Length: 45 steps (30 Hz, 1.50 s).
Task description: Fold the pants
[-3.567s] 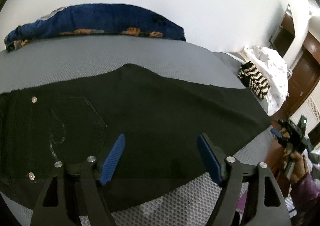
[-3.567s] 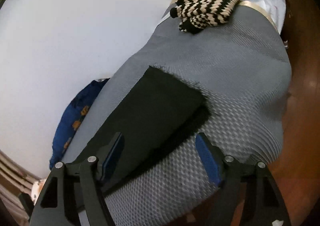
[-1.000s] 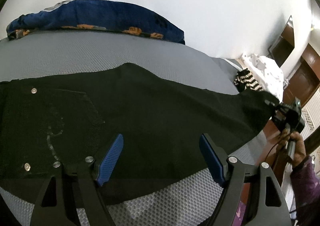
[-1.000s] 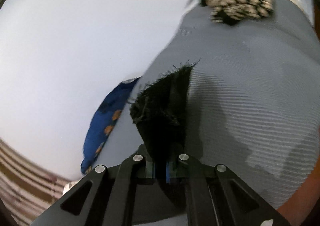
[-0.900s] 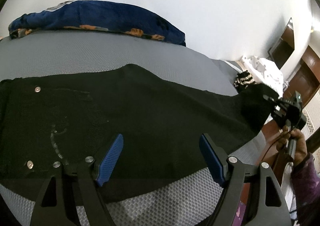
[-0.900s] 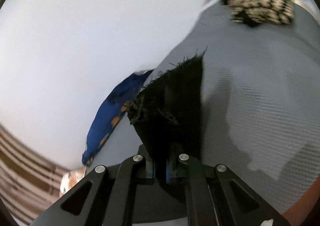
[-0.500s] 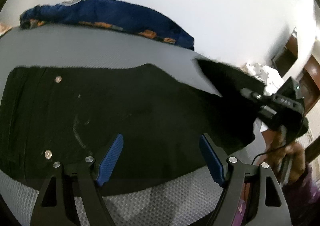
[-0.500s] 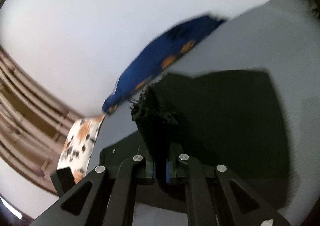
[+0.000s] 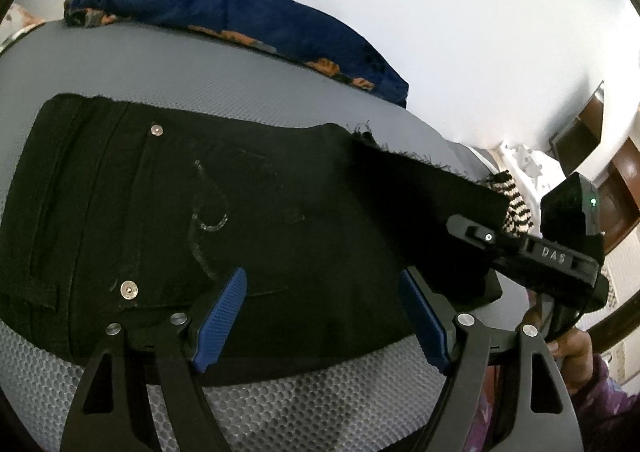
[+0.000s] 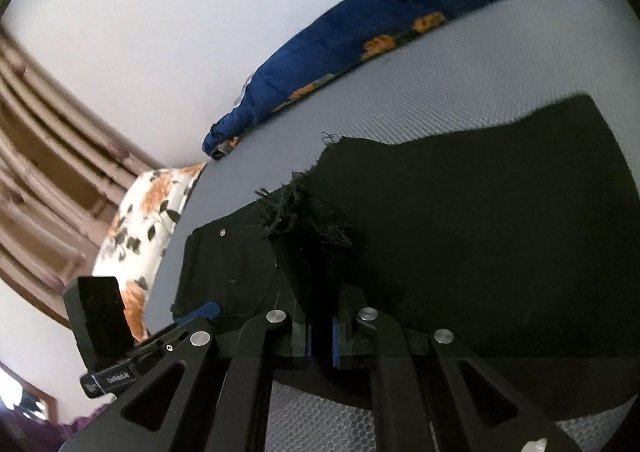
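Black pants lie flat on a grey mesh mattress, waistband and rivets to the left. My left gripper hovers open over their near edge, nothing between its blue pads. My right gripper is shut on the frayed leg hem and holds that leg doubled back over the upper part of the pants. In the left wrist view the right gripper comes in from the right with the lifted leg draped from it. A blue pad of the left gripper shows low at the left.
A blue cushion with orange print lies along the wall behind the pants. A floral pillow and curtains are past the waist end. A striped knit and white cloth sit at the far right, near a wooden door. A person's hand holds the right gripper.
The right gripper has swept left with the leg hem, carrying it from the foot end over the pants toward the waist. The left gripper shifted slightly and stays open.
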{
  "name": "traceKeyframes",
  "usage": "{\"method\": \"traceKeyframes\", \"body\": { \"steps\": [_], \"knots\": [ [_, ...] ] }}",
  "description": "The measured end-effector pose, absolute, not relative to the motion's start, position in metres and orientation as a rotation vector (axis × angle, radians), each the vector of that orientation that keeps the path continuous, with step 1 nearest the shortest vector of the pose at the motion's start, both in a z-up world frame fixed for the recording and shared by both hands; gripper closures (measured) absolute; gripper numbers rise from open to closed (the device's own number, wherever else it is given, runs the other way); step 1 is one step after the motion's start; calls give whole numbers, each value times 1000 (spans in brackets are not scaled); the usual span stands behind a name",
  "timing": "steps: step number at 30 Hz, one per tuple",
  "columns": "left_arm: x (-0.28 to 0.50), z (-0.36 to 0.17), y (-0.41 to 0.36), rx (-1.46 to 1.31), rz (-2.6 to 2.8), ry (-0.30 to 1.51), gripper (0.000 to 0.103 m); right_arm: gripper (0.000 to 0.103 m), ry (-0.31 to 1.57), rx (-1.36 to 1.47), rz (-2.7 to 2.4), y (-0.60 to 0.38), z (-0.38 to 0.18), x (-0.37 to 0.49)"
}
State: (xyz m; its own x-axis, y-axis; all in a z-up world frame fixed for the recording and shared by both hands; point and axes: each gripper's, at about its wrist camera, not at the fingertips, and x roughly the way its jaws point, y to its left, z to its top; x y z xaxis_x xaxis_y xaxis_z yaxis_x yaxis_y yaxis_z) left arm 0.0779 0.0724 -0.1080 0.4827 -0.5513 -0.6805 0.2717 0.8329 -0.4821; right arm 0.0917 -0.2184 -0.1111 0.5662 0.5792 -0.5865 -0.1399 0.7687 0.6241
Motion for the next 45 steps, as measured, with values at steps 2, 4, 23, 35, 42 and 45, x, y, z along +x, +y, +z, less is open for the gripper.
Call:
{"method": "traceKeyframes", "body": {
  "steps": [2,4,23,35,42,45],
  "knots": [
    [78,-108,72,-333,-512,943,25,95,899,513,444,-212,-117,96],
    [77,-107,72,-328,-512,937,25,95,927,441,437,-202,-124,95],
    [81,-90,72,-274,-534,879,25,49,797,636,449,-309,-98,87],
    [83,-85,44,-199,-591,889,25,51,912,465,400,-320,-145,120],
    [86,-87,25,-231,-732,916,24,49,790,483,559,-301,-112,82],
    [92,-98,6,-201,-772,980,25,49,797,411,586,-284,-109,75]
  ]
}}
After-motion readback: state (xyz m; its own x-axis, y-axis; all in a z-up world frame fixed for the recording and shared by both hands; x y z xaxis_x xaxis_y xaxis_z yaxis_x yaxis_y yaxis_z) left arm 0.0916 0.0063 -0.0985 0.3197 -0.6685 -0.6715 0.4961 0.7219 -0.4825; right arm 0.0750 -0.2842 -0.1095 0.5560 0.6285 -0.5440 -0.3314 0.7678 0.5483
